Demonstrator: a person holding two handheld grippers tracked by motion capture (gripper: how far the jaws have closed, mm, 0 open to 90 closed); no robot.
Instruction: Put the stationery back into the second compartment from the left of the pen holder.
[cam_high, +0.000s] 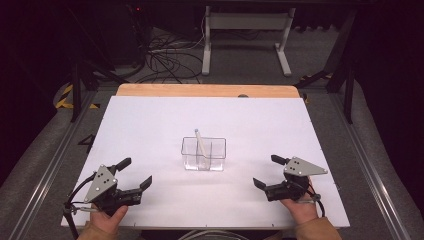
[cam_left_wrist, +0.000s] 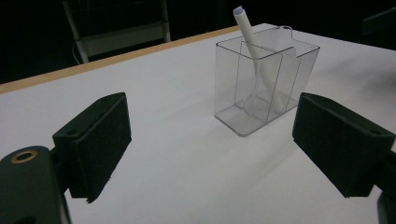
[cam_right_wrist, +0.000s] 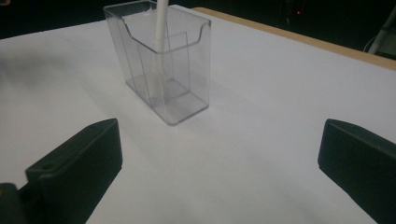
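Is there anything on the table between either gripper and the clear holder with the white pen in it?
Nothing visible. Bare white table lies between the left gripper and the clear holder, and likewise for the right gripper. Both stand open and apart from it; the white pen leans inside a compartment.

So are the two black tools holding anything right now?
No. The left tool and right tool are both open with nothing between their jaws. The white pen stands on its own in the clear box.
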